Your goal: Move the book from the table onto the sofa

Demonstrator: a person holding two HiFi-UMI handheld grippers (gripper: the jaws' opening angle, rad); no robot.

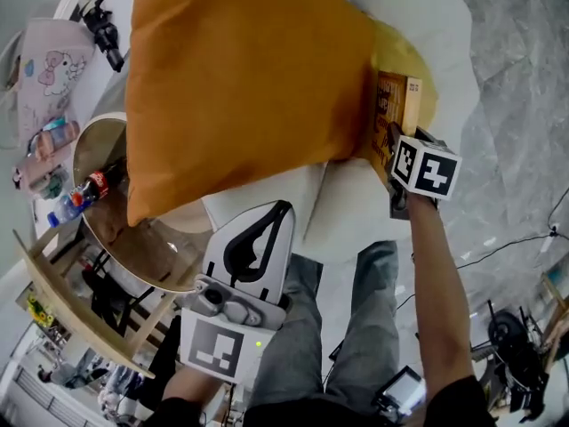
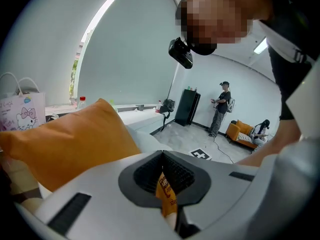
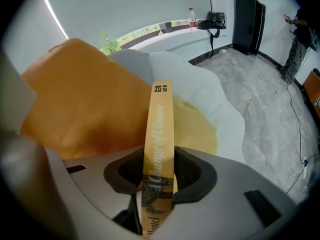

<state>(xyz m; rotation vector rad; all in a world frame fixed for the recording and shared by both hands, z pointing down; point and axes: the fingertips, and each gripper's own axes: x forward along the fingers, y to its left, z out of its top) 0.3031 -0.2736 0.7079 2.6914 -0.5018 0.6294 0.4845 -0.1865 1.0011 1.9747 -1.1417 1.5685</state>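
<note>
The book [image 1: 394, 105], tan with a printed spine [image 3: 159, 129], stands on edge between the big orange pillow [image 1: 240, 78] and a yellow cushion [image 1: 422, 69] on the white sofa [image 1: 351, 207]. My right gripper [image 1: 392, 142] points steeply down and is shut on the book's near end; in the right gripper view the jaws [image 3: 159, 176] clamp the spine from both sides. My left gripper [image 1: 283, 208] hovers lower, near the sofa's front, below the orange pillow [image 2: 65, 144]. Its jaws [image 2: 165, 186] are closed on a thin orange printed strip [image 2: 166, 196]; I cannot tell what that is.
A round wooden table [image 1: 100, 145] stands left of the sofa with a cola bottle [image 1: 92, 186] on it and a pink bag [image 1: 52, 71] beyond. A wooden frame [image 1: 62, 301] lies lower left. Grey marble floor [image 1: 516, 105] with cables is on the right. People stand far off [image 2: 220, 106].
</note>
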